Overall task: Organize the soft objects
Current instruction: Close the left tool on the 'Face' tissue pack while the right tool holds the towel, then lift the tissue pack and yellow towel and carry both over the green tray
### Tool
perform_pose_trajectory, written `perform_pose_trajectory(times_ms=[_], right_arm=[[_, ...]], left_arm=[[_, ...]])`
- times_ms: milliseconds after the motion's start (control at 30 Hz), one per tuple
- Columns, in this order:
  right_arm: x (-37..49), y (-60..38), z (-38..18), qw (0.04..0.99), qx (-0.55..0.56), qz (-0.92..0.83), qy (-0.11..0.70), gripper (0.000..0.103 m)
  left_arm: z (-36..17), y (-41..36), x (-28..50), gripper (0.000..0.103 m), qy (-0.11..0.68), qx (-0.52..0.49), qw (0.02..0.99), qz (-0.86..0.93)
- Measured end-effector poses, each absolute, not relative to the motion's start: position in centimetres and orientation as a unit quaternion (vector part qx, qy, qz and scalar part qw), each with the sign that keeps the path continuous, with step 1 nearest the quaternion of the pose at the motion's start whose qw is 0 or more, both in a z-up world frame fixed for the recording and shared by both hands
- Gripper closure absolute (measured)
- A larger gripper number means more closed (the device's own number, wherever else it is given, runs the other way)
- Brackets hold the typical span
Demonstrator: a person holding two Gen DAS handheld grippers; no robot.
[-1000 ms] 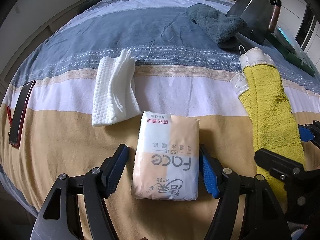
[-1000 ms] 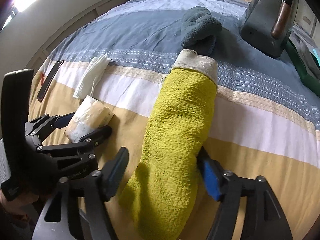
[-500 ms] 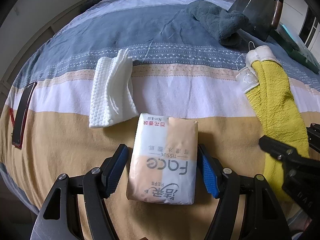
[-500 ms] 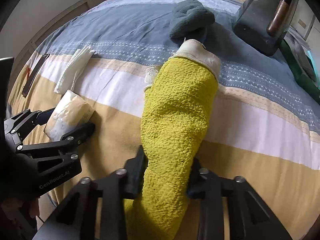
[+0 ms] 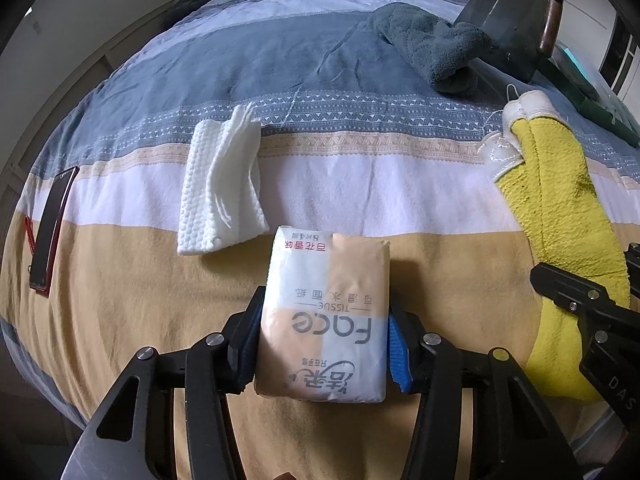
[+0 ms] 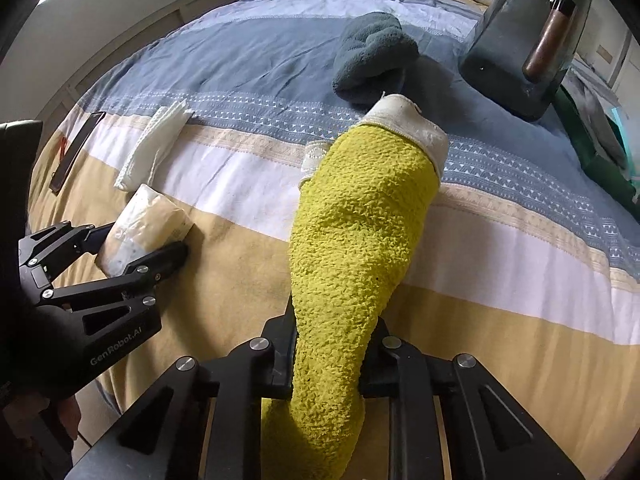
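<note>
A soft pack of face tissues [image 5: 324,320] lies on the tan stripe of the bed cover [image 5: 360,200]. My left gripper [image 5: 322,348] is closing on it, and both pads press its sides. From the right wrist view the pack [image 6: 148,220] sits between the left gripper's fingers [image 6: 160,260]. A long yellow towel [image 6: 360,220] with a white cuff stretches away over the bed. My right gripper [image 6: 330,360] is closing, its jaws pinching the towel's near end. The towel [image 5: 560,208] also runs along the right side of the left wrist view.
A folded white waffle cloth [image 5: 220,184] lies just behind the tissue pack. A crumpled dark grey towel [image 5: 432,48] rests on the blue stripe, beside a dark upright bag [image 5: 516,12] with a brown handle. A phone [image 5: 50,228] lies at the left edge. Pillows line the far end.
Both grippers have narrowed: the left one onto the tissue pack's sides, the right one onto the yellow towel, which now bunches between its jaws and has lifted slightly.
</note>
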State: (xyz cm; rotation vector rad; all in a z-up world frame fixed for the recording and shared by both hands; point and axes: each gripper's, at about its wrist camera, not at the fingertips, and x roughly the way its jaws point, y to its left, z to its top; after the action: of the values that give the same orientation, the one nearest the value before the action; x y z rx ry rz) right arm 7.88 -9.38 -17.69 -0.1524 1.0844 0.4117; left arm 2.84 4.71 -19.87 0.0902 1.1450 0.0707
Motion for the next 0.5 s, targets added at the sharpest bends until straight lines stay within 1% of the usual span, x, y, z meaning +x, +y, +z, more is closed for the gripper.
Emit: perform_pose_trajectory(times_ms=[500], right_arm=[[6.7, -10.0, -15.9, 0.849, -0.082, 0.184, 0.488, 0.084]], left_arm=[[-18.5, 4.1, 2.7, 0.056, 0.535, 0.03, 0.844, 0.025]])
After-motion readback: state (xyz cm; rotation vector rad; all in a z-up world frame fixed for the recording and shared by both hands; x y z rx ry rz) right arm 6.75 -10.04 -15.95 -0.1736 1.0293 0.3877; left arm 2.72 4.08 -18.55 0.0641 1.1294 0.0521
